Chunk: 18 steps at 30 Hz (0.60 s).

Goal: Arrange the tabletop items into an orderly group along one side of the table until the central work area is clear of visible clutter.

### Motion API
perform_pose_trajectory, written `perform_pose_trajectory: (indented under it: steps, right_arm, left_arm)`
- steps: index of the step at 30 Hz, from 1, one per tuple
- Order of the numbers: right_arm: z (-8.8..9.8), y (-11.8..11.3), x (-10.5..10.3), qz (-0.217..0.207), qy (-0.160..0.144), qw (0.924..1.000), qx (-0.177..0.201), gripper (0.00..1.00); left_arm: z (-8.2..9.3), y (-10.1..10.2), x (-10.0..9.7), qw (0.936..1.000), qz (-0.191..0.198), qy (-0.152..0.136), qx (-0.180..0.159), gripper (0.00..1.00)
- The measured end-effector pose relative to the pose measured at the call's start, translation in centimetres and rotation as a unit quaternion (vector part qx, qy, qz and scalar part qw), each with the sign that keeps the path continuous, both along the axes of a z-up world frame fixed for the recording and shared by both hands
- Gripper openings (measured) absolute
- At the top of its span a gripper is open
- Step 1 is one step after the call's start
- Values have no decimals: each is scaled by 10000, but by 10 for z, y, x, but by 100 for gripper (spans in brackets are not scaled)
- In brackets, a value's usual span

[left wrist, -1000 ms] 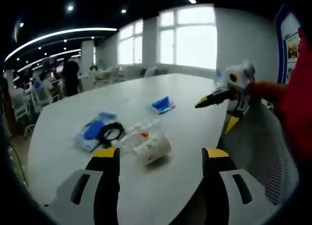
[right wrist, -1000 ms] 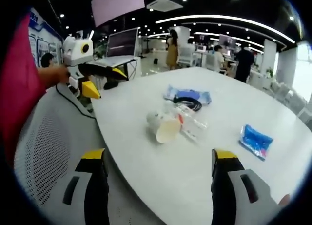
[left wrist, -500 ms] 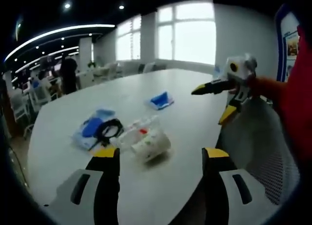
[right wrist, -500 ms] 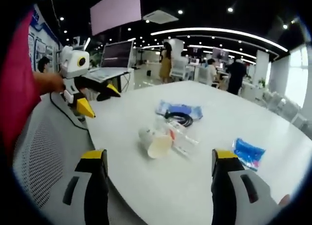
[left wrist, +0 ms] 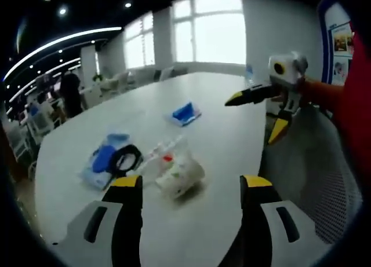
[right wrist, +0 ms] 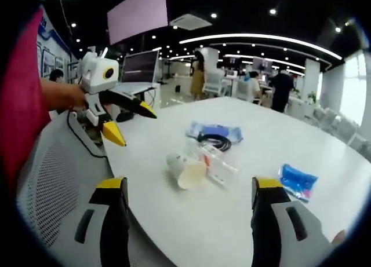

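Both grippers have drifted a little closer to the things on the white worktop. The left gripper and right gripper hold their jaws wide, empty. Just ahead of both lies one paper cup on its side – mouth toward the right gripper. Beyond it: one clear wrapper, one black cable on one blue pack, one blue pouch off alone.

A large open office. Beyond the claws, bright windows fill the far wall. Curved light strips and round spotlights cross the dark ceiling. A pink screen hangs overhead. A mesh chair stands low on the left. People stand among distant desks.
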State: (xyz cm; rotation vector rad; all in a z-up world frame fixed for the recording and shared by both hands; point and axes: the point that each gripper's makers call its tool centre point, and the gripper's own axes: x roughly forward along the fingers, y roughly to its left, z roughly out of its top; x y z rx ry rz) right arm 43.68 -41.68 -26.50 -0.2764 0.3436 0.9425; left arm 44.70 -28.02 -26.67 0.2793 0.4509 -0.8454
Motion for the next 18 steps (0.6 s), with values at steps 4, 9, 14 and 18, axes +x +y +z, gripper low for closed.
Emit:
perform_pose_trajectory:
  steps: [4, 9, 14, 18]
  right_arm:
    - [1, 0, 0, -7, 2, 10000, 38, 87]
    - [2, -1, 1, -40, -10, 9999, 94, 87]
    - [2, -1, 1, -53, -30, 9999, 102, 88]
    - [4, -2, 1, -73, -50, 9999, 123, 88]
  left_arm:
    - [-2, -3, 11, 9997, -165, -3, 199, 66]
    - [-10, -16, 16, 9957, -666, 29, 637, 66]
    - [-20, -26, 23, 9887, -1072, 73, 1044, 66]
    - [-30, -30, 30, 9825, -1290, 184, 1329, 66]
